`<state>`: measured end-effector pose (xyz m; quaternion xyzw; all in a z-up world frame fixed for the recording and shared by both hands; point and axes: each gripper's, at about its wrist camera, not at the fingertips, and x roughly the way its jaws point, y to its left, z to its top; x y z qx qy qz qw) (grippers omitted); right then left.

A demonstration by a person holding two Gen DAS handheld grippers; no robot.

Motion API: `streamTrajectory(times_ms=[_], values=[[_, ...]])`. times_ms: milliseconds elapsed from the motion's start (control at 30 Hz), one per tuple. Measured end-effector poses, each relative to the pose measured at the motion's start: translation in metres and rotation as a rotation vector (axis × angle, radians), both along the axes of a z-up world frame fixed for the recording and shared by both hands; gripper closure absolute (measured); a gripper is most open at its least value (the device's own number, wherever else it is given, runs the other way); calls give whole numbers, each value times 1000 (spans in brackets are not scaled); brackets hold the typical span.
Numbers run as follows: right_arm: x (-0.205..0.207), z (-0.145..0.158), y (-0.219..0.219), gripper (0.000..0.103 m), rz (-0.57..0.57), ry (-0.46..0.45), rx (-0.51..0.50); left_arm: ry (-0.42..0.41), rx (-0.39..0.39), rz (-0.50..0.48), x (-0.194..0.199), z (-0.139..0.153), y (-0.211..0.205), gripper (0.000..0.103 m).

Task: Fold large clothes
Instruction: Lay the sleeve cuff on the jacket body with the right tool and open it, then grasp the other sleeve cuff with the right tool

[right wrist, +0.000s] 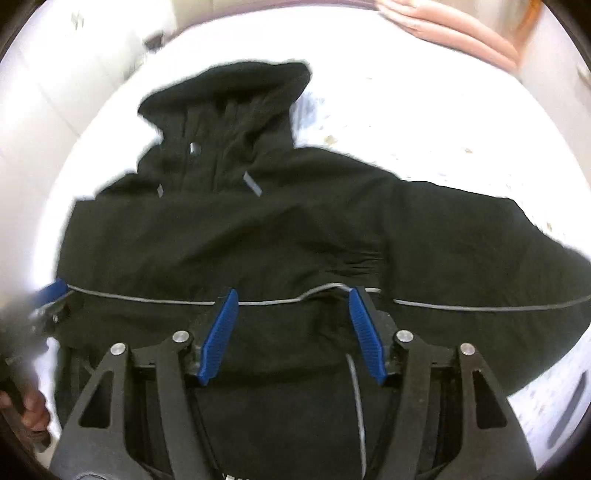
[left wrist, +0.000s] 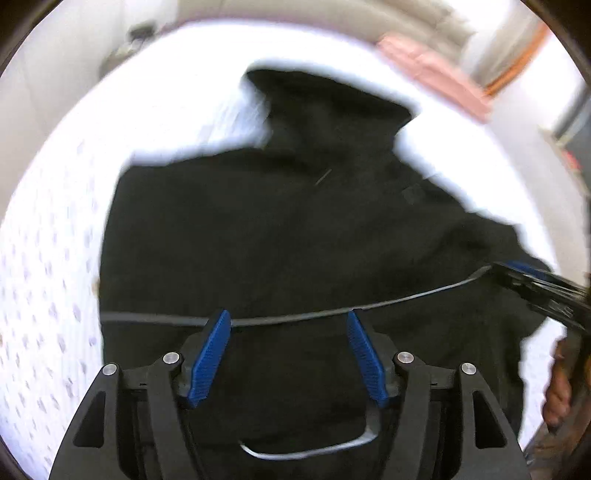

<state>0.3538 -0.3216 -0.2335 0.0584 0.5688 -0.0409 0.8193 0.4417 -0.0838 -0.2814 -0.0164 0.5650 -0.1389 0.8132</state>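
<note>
A large black hooded jacket with a thin grey reflective stripe lies spread on a white patterned bed sheet, hood pointing away. It also shows in the right wrist view. My left gripper is open just above the jacket's lower body, its blue pads astride the grey stripe. My right gripper is open over the same stripe, further right. The right gripper also shows at the right edge of the left wrist view, and the left gripper at the left edge of the right wrist view.
A pink cloth lies at the bed's far right edge. One sleeve stretches out to the right. White walls and furniture stand beyond the bed. A hand holds the right gripper.
</note>
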Motion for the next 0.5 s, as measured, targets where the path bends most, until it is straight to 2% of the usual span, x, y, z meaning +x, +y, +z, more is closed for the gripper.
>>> streamTrajectory(times_ms=[67, 100, 167, 233, 433, 500], values=[[9, -39, 0, 59, -13, 108, 6, 29, 33, 9, 3, -25, 1, 36], [9, -53, -4, 59, -24, 125, 28, -4, 41, 1, 0, -28, 0, 36], [8, -54, -4, 59, -21, 94, 23, -30, 83, -26, -3, -28, -6, 32], [8, -53, -3, 59, -30, 101, 12, -31, 110, -42, -3, -28, -10, 30], [12, -54, -2, 58, -19, 109, -5, -15, 113, -78, -2, -22, -11, 29], [9, -45, -5, 57, -26, 117, 39, -15, 115, -93, -7, -18, -14, 29]])
